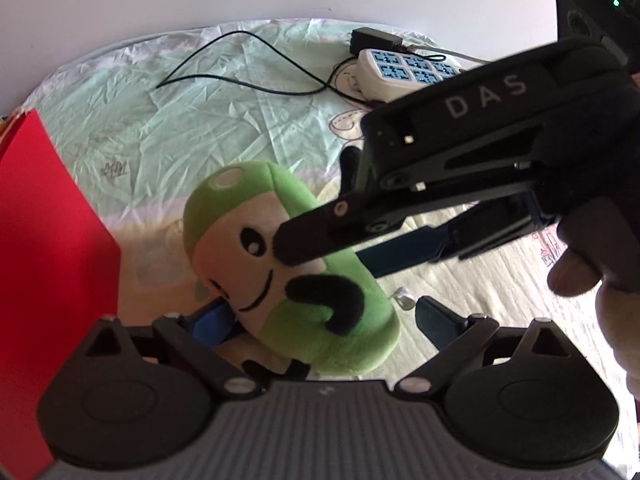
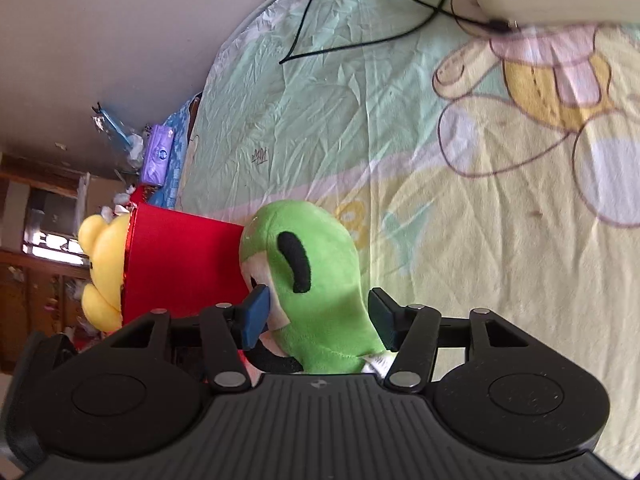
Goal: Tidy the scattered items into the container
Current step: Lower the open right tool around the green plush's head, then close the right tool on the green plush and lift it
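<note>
Pale green and yellow cartoon-print bedsheet (image 2: 460, 208) covers the whole surface, creased, with a plain wall behind it. On the sheet lies a green plush toy (image 1: 296, 264) with a white face and black arms, and everything else sits around it. Just beside the toy, on the side of its head, stands a red container (image 2: 184, 264), and a yellow plush (image 2: 102, 268) sticks out of that container's mouth. Well beyond the toy, near the sheet's far edge, are a white power strip (image 1: 400, 72) with blue sockets and a thin black cable (image 1: 240, 68) looping across the fabric. The right gripper (image 2: 316, 316) reaches in over the toy, its blue pads on either side of the green body; the left pad touches the toy's face, though I cannot tell whether both press. The left gripper (image 1: 320, 320) hovers over the toy's lower half with its fingers spread wide, not gripping it.
</note>
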{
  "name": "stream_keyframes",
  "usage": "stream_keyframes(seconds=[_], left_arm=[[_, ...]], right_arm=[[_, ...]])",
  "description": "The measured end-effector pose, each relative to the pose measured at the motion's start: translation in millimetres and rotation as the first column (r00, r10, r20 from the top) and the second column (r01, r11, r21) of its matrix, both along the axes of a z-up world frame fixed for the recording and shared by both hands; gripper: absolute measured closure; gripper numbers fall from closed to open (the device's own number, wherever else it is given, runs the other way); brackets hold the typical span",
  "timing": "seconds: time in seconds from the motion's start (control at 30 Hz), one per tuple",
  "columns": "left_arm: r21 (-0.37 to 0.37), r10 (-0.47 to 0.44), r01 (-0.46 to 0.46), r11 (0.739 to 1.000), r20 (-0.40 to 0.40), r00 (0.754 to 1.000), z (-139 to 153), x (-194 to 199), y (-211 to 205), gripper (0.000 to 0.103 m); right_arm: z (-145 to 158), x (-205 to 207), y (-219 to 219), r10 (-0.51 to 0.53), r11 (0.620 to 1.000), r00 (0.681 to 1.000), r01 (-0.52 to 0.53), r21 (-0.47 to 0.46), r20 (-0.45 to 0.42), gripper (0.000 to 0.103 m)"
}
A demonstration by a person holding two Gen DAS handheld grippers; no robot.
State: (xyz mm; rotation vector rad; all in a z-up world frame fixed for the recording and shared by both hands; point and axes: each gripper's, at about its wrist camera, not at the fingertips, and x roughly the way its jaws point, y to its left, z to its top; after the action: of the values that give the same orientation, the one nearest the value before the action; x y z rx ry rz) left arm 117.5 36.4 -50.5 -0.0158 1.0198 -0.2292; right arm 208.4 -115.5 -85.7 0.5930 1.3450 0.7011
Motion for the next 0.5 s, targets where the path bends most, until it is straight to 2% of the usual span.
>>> stream_keyframes(seconds=[0.1, 0.23, 0.33, 0.4, 0.5], left_arm=[[-0.024, -0.020, 0.020, 1.000, -0.007, 1.000, 5, -2, 7, 0.012], [-0.036, -0.095, 0.095, 0.995, -0.013, 0.995, 13, -16, 7, 0.012], [0.021, -0.148, 0.148, 0.989, -0.007, 0.989, 8, -26, -3, 0.013], [0.056, -0.155, 0.155, 0.986, -0.009, 0.988, 3, -28, -4, 0.014], [0.034, -0.137, 0.137, 0.990, -0.016, 0.990, 7, -28, 2, 0.013]], right_arm=[[-3, -5, 0, -0.014, 0.999, 0.999, 0.015, 0.028, -0.034, 0.048], [-3, -24, -5, -0.020, 0.999, 0.996, 0.024, 0.048, -0.089, 0.049], [-2, -40, -3, -0.003, 1.000, 0.998, 0.003, 0.007, -0.068, 0.048], [2, -45, -3, -0.009, 1.000, 1.000, 0.008, -0.027, -0.023, 0.046], [21, -46, -7, -0.029, 0.998, 0.997, 0.034, -0.058, 0.077, 0.040]])
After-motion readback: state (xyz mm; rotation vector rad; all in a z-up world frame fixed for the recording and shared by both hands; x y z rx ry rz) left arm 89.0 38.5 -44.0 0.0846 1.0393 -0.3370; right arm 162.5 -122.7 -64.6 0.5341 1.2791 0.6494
